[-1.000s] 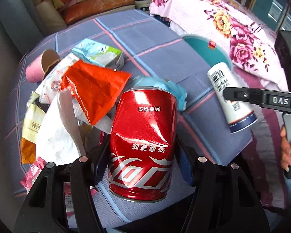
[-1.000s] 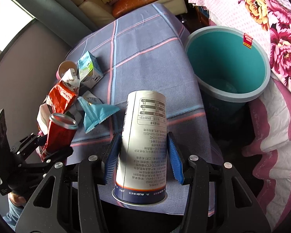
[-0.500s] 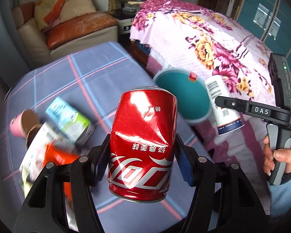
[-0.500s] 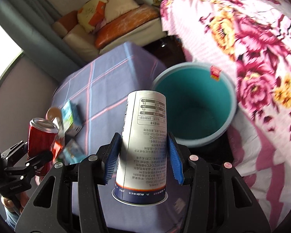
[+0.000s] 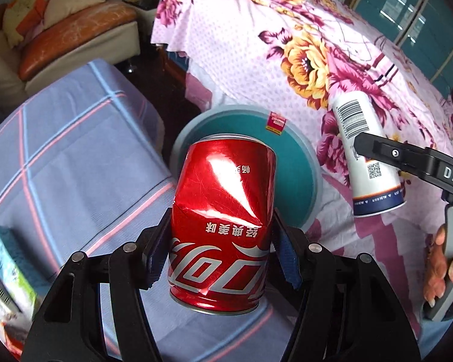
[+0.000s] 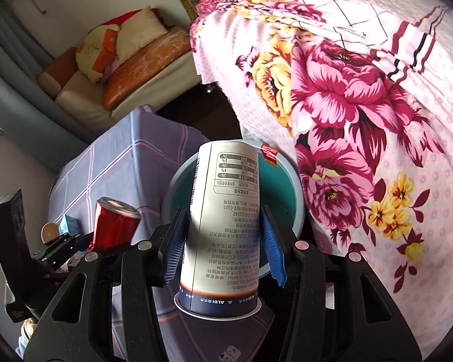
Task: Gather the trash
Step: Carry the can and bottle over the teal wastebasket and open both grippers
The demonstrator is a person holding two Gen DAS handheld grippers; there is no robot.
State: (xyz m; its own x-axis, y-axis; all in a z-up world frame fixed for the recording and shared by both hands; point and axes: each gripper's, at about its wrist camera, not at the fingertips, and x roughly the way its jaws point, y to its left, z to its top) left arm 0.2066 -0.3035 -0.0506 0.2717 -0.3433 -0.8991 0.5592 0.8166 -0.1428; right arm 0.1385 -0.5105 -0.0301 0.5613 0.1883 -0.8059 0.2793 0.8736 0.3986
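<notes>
My left gripper (image 5: 222, 250) is shut on a dented red cola can (image 5: 223, 220), held upside down over the near rim of the teal bin (image 5: 305, 169). In the right wrist view my right gripper (image 6: 222, 250) is shut on a white paper cup (image 6: 223, 226) with printed text, also upside down, above the teal bin (image 6: 287, 187). The cup (image 5: 365, 157) and the right gripper's arm show at the right of the left wrist view. The can (image 6: 114, 223) in the left gripper shows at the lower left of the right wrist view.
A table with a blue plaid cloth (image 5: 75, 138) lies left of the bin, with a green-and-blue carton (image 5: 6, 265) and other litter at its left edge. A bed with a pink flowered cover (image 5: 302, 45) borders the bin on the right. A sofa with cushions (image 6: 130, 60) stands behind.
Both grippers have swung from the littered table over to the teal bin, each still holding its item. The pile of wrappers has slid out of view to the left.
</notes>
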